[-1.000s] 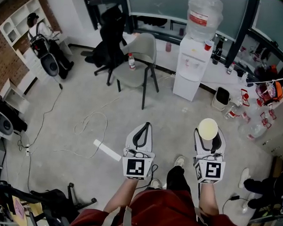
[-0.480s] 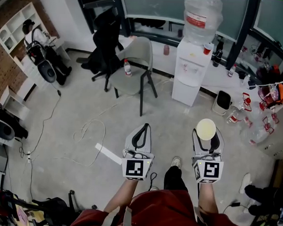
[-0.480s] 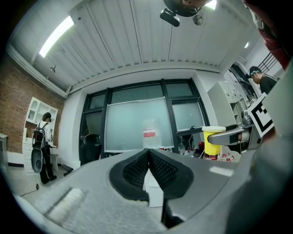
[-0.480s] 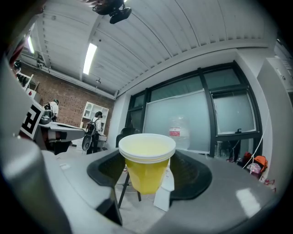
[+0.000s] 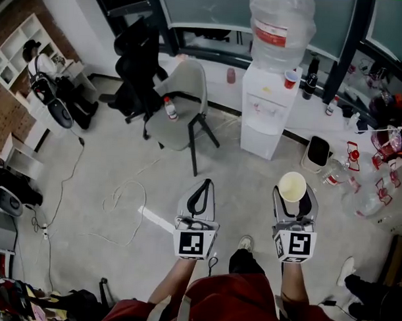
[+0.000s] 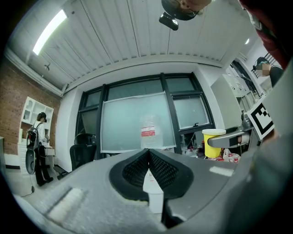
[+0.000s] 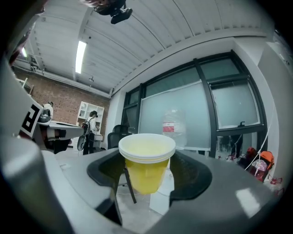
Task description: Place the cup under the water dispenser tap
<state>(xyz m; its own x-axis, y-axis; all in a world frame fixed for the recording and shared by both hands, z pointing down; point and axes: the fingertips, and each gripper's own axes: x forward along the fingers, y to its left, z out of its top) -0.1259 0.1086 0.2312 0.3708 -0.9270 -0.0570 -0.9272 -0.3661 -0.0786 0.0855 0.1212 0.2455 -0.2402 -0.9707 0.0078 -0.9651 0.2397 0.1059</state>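
Two grippers side by side: right gripper (image 5: 294,195) grips upright yellow cup (image 5: 292,186) between wide jaws; left gripper (image 5: 202,188) jaws closed together, empty; dispenser (image 5: 263,116) ahead, well apart.

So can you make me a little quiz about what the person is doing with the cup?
1. True or false: the left tool holds the yellow cup.
2. Pick one. Where is the yellow cup? A) in the right tool, away from the water dispenser; B) on the floor; C) on the grey chair.
3. Fill in: the small cup on top of the water dispenser is ___.

Key: 1 false, the left tool is shut and empty. 2 A. 3 red.
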